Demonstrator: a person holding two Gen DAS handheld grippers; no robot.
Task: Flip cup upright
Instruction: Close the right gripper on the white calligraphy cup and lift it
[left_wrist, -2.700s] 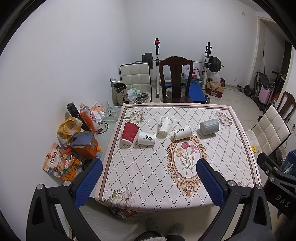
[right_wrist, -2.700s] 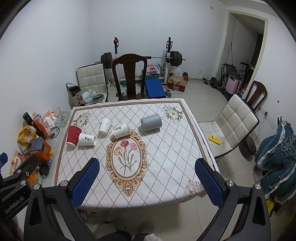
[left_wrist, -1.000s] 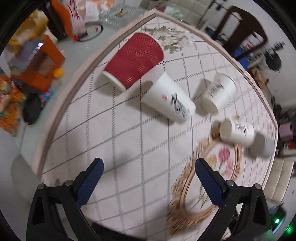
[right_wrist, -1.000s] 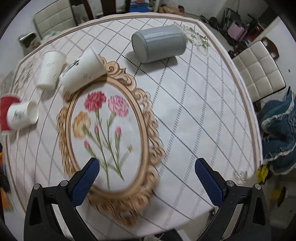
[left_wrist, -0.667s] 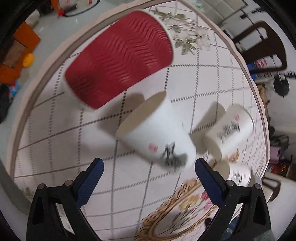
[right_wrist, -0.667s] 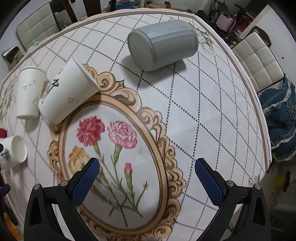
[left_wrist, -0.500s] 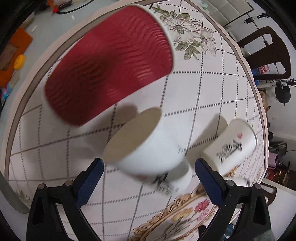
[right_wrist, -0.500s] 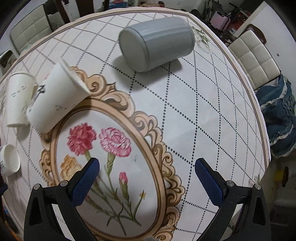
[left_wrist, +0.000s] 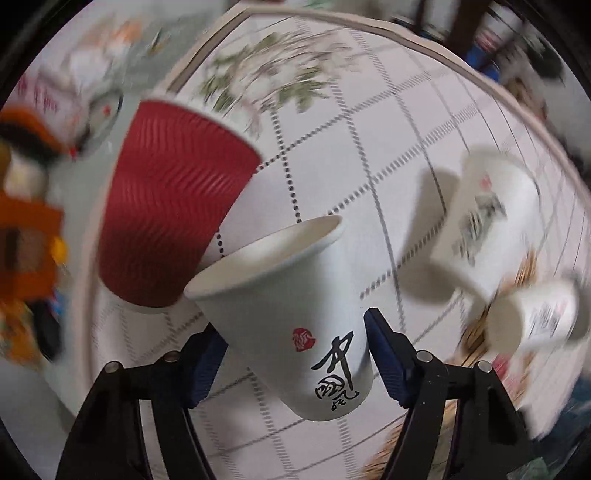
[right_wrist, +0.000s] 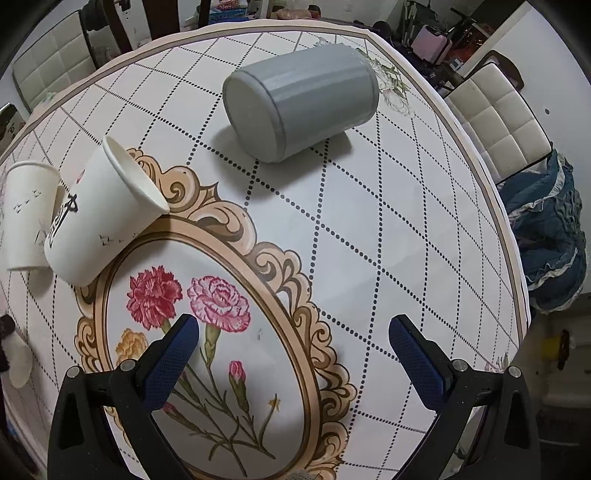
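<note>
My left gripper (left_wrist: 295, 347) is shut on a white paper cup (left_wrist: 291, 314) with black calligraphy; the cup is lifted off the table, mouth tilted up and to the left. A red ribbed cup (left_wrist: 166, 221) stands upside down just behind it. Two more white cups (left_wrist: 484, 221) (left_wrist: 535, 317) are to the right. In the right wrist view a grey cup (right_wrist: 301, 99) lies on its side, closed base toward me. A white cup (right_wrist: 99, 210) lies on its side at the left. My right gripper (right_wrist: 293, 354) is open and empty above the flower medallion.
The table (right_wrist: 424, 229) has a diamond-pattern cloth with an oval flower medallion (right_wrist: 207, 325). Another white cup (right_wrist: 24, 214) stands upside down at the far left. A white chair (right_wrist: 498, 118) and blue clothes (right_wrist: 550, 236) are beyond the right edge. Clutter lies on the floor (left_wrist: 26, 229) to the left.
My left gripper closed on the white calligraphy cup and lifted and turned it, mouth rising. My right gripper moved closer to the table, toward the grey cup, still open.
</note>
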